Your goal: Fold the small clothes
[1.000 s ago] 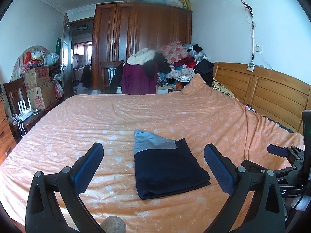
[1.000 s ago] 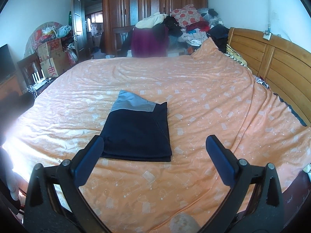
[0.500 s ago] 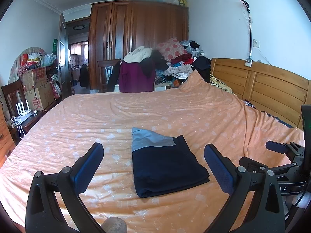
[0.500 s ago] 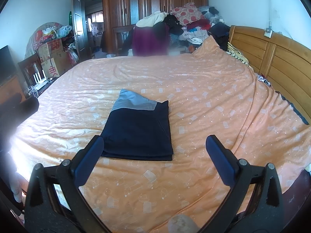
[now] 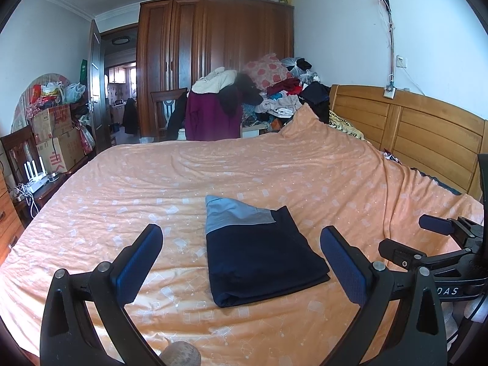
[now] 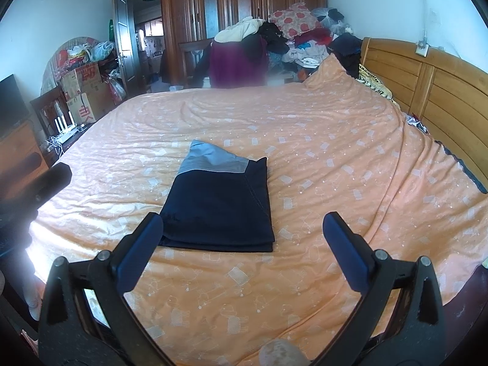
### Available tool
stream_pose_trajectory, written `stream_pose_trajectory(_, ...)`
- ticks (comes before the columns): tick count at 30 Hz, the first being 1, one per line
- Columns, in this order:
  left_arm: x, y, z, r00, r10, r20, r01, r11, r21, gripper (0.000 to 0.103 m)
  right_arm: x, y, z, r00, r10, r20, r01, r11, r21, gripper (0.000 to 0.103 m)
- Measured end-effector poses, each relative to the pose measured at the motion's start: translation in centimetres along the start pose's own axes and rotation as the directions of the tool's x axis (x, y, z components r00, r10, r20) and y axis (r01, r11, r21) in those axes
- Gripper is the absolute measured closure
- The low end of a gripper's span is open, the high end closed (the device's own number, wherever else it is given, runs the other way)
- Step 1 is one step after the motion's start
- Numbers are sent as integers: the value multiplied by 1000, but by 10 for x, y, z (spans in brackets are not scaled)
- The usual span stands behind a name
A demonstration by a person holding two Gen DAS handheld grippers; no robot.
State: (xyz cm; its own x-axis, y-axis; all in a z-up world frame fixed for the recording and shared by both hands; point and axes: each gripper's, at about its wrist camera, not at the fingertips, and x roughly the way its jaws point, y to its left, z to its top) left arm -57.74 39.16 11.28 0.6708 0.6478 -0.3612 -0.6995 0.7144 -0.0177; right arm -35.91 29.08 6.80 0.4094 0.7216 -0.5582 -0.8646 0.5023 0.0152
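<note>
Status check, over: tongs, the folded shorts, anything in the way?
Left tongs open, empty. Right tongs open, empty. Shorts folded flat on bedspread. Nothing in the way.

Dark wooden wardrobe (image 5: 213,64), white walls (image 5: 350,39), wooden headboard (image 5: 427,131), daylight.

Folded dark garment (image 5: 259,250) lies on orange bedspread (image 5: 274,170) between spread fingers (image 5: 138,257)

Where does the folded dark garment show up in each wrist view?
Left wrist: folded garment lies center frame on the orange bedspread, between the open tongs' tips.
Right wrist: folded garment sits center-left, nearer the left tip.
Shared landmark: wooden headboard, at right.
</note>
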Motion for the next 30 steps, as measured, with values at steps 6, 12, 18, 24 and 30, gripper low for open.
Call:
stream_pose_trajectory(6,0,0,-1,1000,2,0,-2,1000,0,0,-1,0,0,1000,5,-2,-5,1000,3,0)
stream_pose_trajectory(12,3,2,-5,1000,9,-7,-9,1000,-4,0,0,0,-1,1000,18,-10,-18,1000,7,0)
stream_pose_trajectory(18,8,3,-10,1000,12,-22,-12,1000,-5,0,5,-1,-1,999,26,-22,-26,1000,6,0)
stream_pose_trajectory(24,11,5,-12,999,12,-36,-12,1000,0,0,7,-4,-1,999,31,-23,-31,999,12,0)
stream_pose_trajectory(30,15,5,-14,999,12,-51,-12,1000,1,0,7,-4,-3,999,38,-28,-38,999,14,0)
